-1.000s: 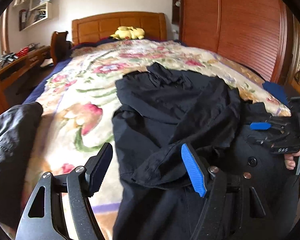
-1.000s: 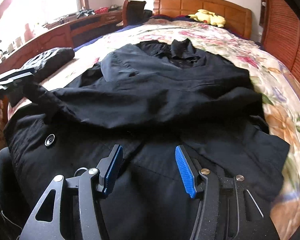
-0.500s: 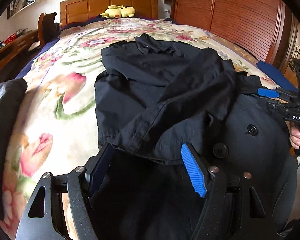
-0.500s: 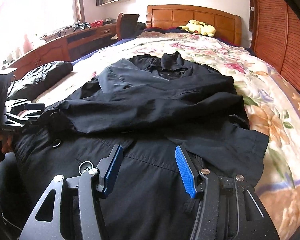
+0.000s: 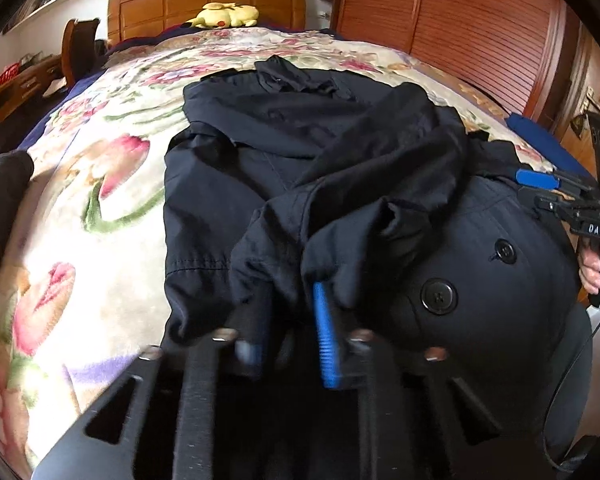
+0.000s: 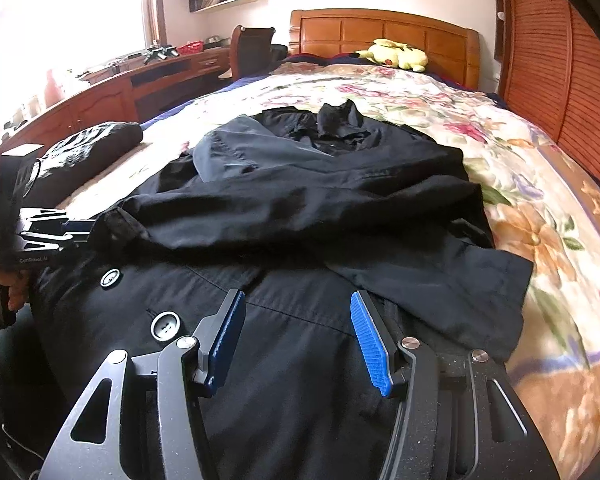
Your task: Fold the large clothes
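Note:
A large black coat (image 5: 340, 168) with big buttons lies on the floral bedspread (image 5: 92, 168), collar toward the headboard, one sleeve folded across the body. My left gripper (image 5: 290, 320) is shut on the sleeve cuff (image 5: 284, 264), bunching the cloth between its blue pads. In the right wrist view the left gripper (image 6: 72, 226) is at the coat's left edge, on that cuff. My right gripper (image 6: 298, 332) is open and empty, just above the coat's (image 6: 300, 208) lower front near two buttons (image 6: 165, 325). It also shows at the right in the left wrist view (image 5: 540, 180).
A second dark garment (image 6: 84, 148) lies on the bed's left edge. A yellow plush toy (image 6: 396, 54) rests by the wooden headboard (image 6: 380, 36). A wooden desk (image 6: 112, 88) runs along the left, slatted wardrobe doors (image 5: 440, 28) along the right.
My left gripper has closed on the sleeve cuff, which now bunches between its pads. The right gripper has stayed open and dropped a little closer to the coat's lower front.

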Action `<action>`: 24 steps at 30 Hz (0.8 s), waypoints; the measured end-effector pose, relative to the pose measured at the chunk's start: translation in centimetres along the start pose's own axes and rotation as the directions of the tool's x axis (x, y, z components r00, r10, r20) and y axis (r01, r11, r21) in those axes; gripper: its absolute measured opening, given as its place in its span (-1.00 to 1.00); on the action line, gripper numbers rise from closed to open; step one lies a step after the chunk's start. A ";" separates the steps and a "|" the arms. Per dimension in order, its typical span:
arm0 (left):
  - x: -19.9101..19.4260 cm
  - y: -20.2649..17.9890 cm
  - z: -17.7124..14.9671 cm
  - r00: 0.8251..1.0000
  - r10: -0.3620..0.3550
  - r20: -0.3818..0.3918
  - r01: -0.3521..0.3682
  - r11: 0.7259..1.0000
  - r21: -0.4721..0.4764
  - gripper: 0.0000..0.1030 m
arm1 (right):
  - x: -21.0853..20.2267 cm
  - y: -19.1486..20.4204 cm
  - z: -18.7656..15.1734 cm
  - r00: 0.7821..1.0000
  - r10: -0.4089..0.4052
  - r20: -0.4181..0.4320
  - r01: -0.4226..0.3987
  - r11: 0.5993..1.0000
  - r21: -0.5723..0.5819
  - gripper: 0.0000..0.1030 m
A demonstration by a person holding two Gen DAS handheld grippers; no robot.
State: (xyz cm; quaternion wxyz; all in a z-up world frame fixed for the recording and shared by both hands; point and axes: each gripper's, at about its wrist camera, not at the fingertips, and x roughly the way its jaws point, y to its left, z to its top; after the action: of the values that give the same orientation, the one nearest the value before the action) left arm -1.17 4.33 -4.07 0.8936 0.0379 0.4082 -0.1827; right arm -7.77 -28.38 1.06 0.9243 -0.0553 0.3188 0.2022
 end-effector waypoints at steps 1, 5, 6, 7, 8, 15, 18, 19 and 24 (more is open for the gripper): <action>-0.2 -0.2 0.1 1.000 0.005 0.003 -0.005 1.000 0.011 -0.77 | -0.1 -0.1 -0.1 1.000 -0.001 -0.001 0.001 1.000 0.005 0.10; -2.4 0.3 1.2 0.994 0.064 0.088 -0.065 0.998 0.016 -0.83 | -0.5 -0.8 -0.4 1.000 -0.019 -0.002 0.019 1.000 0.024 0.10; -2.9 0.7 1.6 0.991 0.075 0.109 -0.076 0.997 0.003 -0.83 | -0.7 -0.9 -0.5 1.000 -0.022 -0.001 0.022 0.999 0.027 0.10; -3.8 1.4 2.2 0.986 0.095 0.139 -0.094 0.995 -0.015 -0.83 | -0.8 -1.1 -0.5 1.000 -0.026 0.000 0.026 0.999 0.031 0.10; -4.5 2.0 2.9 0.981 0.114 0.157 -0.111 0.993 -0.027 -0.83 | -1.0 -1.3 -0.6 1.000 -0.029 0.002 0.029 0.999 0.035 0.10; -5.7 3.2 4.7 0.969 0.179 0.171 -0.180 0.984 -0.014 -0.80 | -1.9 -1.1 -0.7 0.999 -0.042 0.018 0.041 0.998 0.040 0.10; -5.8 3.5 4.0 0.967 0.199 0.159 -0.198 0.980 -0.020 -0.51 | -2.2 -1.2 -1.1 0.999 -0.049 0.022 0.048 0.998 0.039 0.10; -6.0 3.8 3.5 0.968 0.193 0.163 -0.191 0.981 -0.029 -0.41 | -2.4 -1.2 -1.2 0.998 -0.053 0.022 0.052 0.998 0.039 0.10; -7.8 4.2 1.1 0.969 0.170 0.177 -0.160 0.985 -0.071 0.51 | -3.1 -1.5 -1.5 0.997 -0.080 0.021 0.079 0.996 0.042 0.10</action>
State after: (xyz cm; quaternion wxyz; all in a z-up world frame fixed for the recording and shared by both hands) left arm -3.55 10.34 2.10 0.9400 0.0300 0.3250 -0.0989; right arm -10.21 -31.09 1.71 0.9361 -0.0468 0.3102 0.1591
